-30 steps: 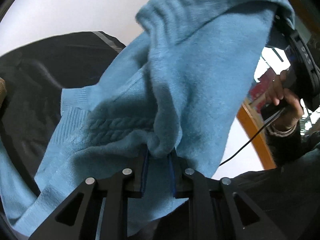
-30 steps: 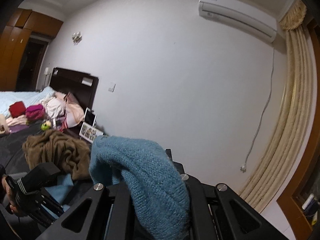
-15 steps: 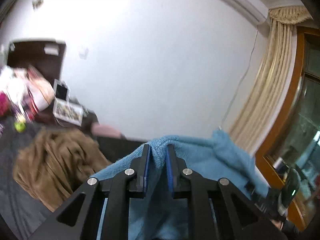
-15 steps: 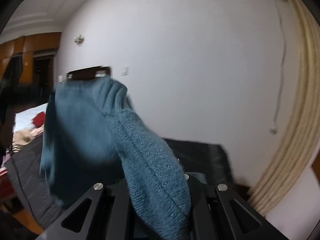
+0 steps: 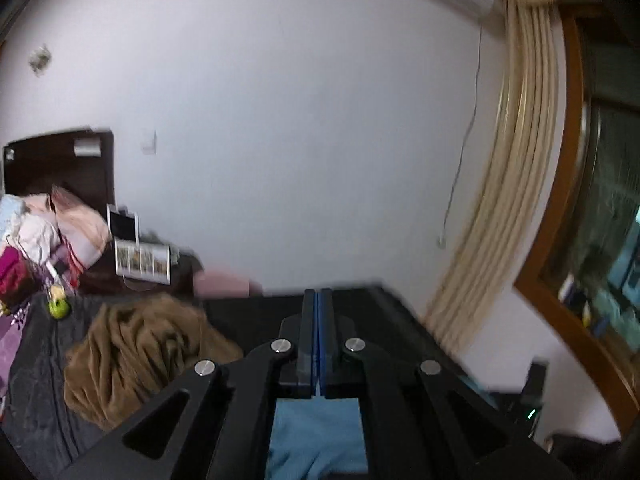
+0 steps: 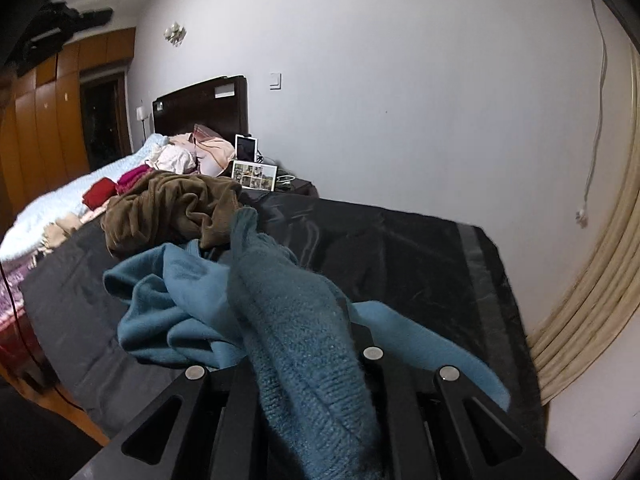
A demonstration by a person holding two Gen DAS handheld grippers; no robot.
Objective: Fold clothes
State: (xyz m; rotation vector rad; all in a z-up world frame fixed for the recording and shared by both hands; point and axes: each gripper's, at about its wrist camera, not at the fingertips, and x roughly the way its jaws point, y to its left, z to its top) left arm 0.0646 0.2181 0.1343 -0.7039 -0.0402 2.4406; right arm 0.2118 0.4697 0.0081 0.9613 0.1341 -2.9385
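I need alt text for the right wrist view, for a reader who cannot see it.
A blue sweater drapes over the right gripper, hiding its fingers, and spreads crumpled onto a dark sheet. A brown garment lies bunched behind it, near a dark headboard.

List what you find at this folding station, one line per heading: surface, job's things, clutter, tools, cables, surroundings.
Surface: dark sheet over the bed, wrinkled.
Job's things: blue sweater bunched on the sheet, one part draped over the right tool; brown garment crumpled behind it.
Clutter: clothes pile, red garment, photo frame, tablet.
Tools: left tool shut, pads together, nothing between them; right tool covered by the sweater, jaws hidden.
Cables: white cord hanging down the wall, its plug loose.
Surroundings: white wall, curtain, headboard, wooden wardrobe.
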